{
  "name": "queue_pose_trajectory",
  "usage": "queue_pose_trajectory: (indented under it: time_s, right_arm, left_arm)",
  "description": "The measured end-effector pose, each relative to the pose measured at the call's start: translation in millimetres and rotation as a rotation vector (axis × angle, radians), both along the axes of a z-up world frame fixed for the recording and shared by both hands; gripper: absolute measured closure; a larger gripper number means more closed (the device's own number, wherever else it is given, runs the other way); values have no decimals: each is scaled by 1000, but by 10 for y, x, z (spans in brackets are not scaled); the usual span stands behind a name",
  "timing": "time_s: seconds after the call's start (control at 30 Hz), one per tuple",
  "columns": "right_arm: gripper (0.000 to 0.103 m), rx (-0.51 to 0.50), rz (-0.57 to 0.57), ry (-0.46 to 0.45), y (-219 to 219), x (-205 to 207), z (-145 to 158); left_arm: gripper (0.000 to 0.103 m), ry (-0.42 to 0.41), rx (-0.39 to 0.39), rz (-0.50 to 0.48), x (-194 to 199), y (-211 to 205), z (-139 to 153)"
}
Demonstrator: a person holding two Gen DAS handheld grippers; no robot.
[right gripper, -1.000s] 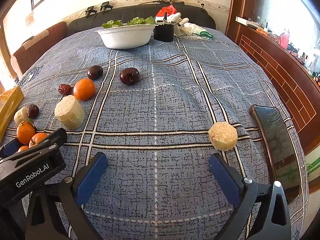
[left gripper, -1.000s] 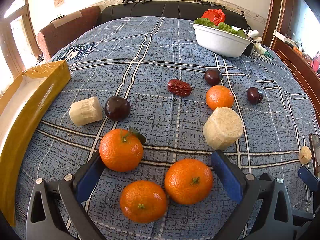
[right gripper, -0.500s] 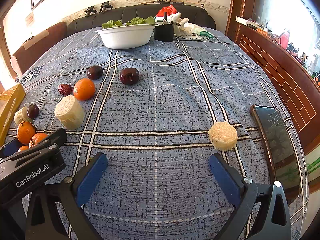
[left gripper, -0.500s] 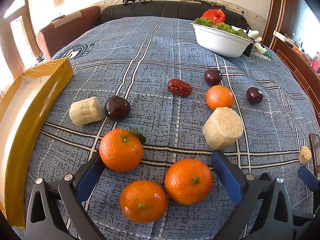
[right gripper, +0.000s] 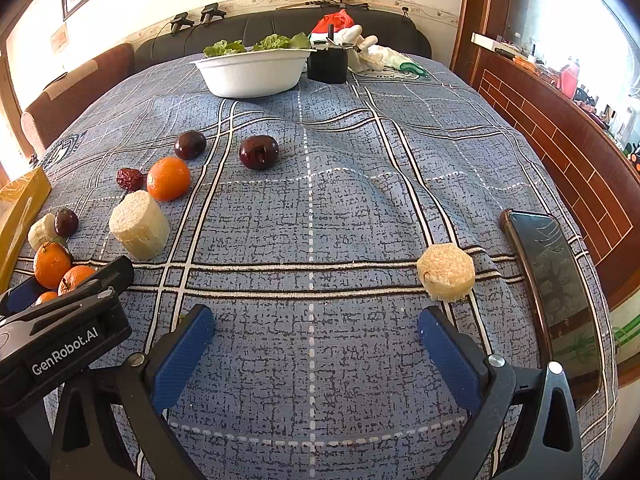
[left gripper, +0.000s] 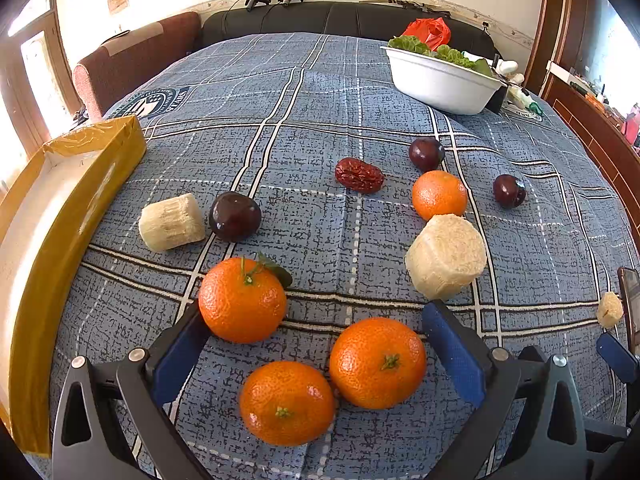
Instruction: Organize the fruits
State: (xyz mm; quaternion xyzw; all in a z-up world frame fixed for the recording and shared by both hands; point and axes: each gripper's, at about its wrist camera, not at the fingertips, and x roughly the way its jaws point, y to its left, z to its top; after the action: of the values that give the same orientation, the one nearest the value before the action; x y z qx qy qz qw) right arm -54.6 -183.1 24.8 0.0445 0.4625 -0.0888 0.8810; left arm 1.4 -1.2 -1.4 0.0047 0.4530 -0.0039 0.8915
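Note:
My left gripper (left gripper: 316, 340) is open low over the blue checked cloth. Two oranges (left gripper: 377, 362) (left gripper: 286, 402) lie between its fingers, and a leafy orange (left gripper: 242, 300) touches the left finger (left gripper: 180, 352). Further off lie a fourth orange (left gripper: 439, 195), three dark plums (left gripper: 235, 216) (left gripper: 426, 154) (left gripper: 509, 191), a red date (left gripper: 359, 175) and two pale sugarcane chunks (left gripper: 171, 222) (left gripper: 446, 255). My right gripper (right gripper: 314, 346) is open and empty; a small cane chunk (right gripper: 446, 271) lies just beyond its right finger.
A yellow open box (left gripper: 48, 216) stands along the left edge. A white bowl of lettuce (right gripper: 253, 70) and a black holder (right gripper: 327, 65) stand at the far end. A dark phone (right gripper: 554, 288) lies at the right edge. The left gripper's body (right gripper: 60, 340) shows at lower left.
The left view has shifted slightly, so the yellow box shows more of its inside. The fruit and the right gripper have not moved.

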Motion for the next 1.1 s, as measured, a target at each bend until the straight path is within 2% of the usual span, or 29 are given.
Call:
queue_pose_trajectory:
  time_s: [0.63, 0.9, 1.1]
  right_arm:
    - [0, -2, -1, 1, 3, -1, -1]
    - [0, 6, 1, 4, 16, -1, 33]
    - [0, 15, -3, 56, 37, -100, 50]
  left_arm:
    - [0, 8, -1, 21, 9, -12, 16]
    - [0, 70, 2, -36, 33, -35, 16]
    - [0, 89, 3, -97, -98, -1, 20]
